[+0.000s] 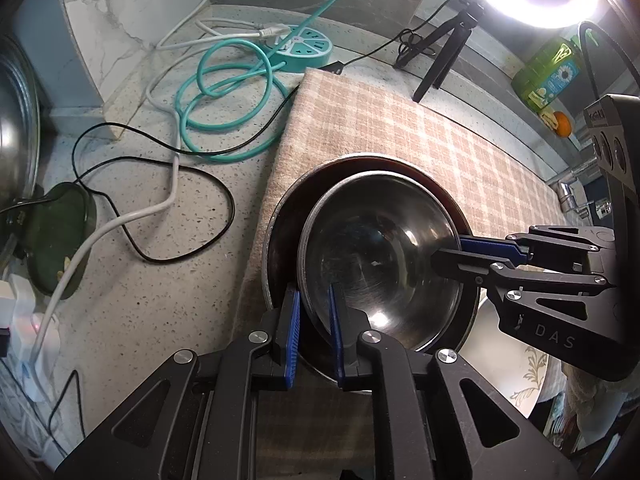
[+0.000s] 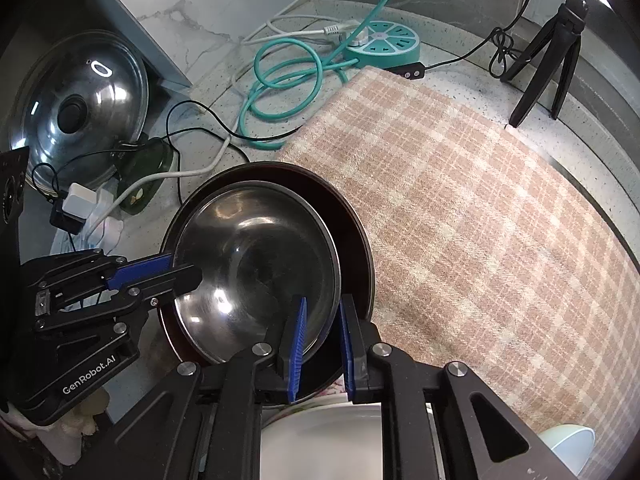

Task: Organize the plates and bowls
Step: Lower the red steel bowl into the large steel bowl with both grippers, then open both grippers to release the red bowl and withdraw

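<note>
A steel bowl [image 1: 380,248] [image 2: 256,256] sits inside a wider dark red dish [image 1: 286,216] [image 2: 354,232] on a plaid cloth [image 1: 400,128]. My left gripper [image 1: 314,300] [image 2: 184,268] is shut on the bowl's rim, one blue pad outside and one finger inside. My right gripper [image 2: 324,308] [image 1: 450,249] straddles the opposite rim. Its inner pad lies against the bowl wall, while a dark gap shows between the rim and the outer pad. A white plate [image 2: 320,432] [image 1: 520,372] with a floral edge lies under the right gripper.
A teal round power strip [image 1: 304,46] with coiled cables lies at the back of the speckled counter. A black tripod [image 2: 548,52] stands back right, a pot lid [image 2: 80,108] far left, a dark green dish [image 1: 60,236] beside it. A pale bowl [image 2: 568,444] sits near right.
</note>
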The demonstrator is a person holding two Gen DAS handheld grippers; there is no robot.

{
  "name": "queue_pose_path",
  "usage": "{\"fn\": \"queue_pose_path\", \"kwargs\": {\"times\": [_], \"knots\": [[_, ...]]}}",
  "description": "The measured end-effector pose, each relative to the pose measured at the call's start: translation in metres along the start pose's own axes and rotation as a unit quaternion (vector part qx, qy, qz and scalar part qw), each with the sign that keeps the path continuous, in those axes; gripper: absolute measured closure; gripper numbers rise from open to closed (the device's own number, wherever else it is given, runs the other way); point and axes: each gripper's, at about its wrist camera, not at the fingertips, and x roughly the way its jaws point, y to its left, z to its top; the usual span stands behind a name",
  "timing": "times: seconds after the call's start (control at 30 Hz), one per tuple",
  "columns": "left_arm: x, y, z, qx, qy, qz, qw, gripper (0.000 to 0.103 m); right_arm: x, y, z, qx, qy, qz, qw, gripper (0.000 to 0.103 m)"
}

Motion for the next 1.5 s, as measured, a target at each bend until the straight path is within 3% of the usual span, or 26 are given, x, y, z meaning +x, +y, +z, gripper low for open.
{"fn": "queue_pose_path", "kwargs": {"times": [0.4, 0.5, 0.77, 0.9, 1.23, 1.5], "knots": [[0.000, 0.000, -0.002, -0.006, -0.002, 0.001, 1.0000, 0.090, -0.001, 0.004, 0.000, -0.003, 0.001, 0.003, 1.000, 0.081], [-0.002, 0.000, -0.002, -0.007, -0.004, 0.000, 1.0000, 0.090, -0.002, 0.002, 0.001, 0.009, 0.001, 0.018, 1.000, 0.074], [-0.004, 0.001, -0.001, -0.008, -0.007, -0.001, 0.9999, 0.090, 0.000, -0.001, 0.006, 0.035, 0.011, 0.034, 0.999, 0.070], [-0.006, 0.002, -0.001, -0.011, -0.010, -0.004, 0.9999, 0.090, 0.002, -0.008, 0.011, 0.071, 0.029, 0.071, 0.994, 0.057], [-0.013, 0.008, -0.002, -0.023, -0.019, -0.015, 0.9995, 0.090, 0.003, -0.011, 0.017, 0.106, 0.055, 0.081, 0.990, 0.057], [-0.021, 0.012, -0.003, -0.028, -0.027, -0.017, 0.9991, 0.090, -0.009, -0.021, 0.016, 0.117, 0.046, 0.090, 0.988, 0.057]]}}
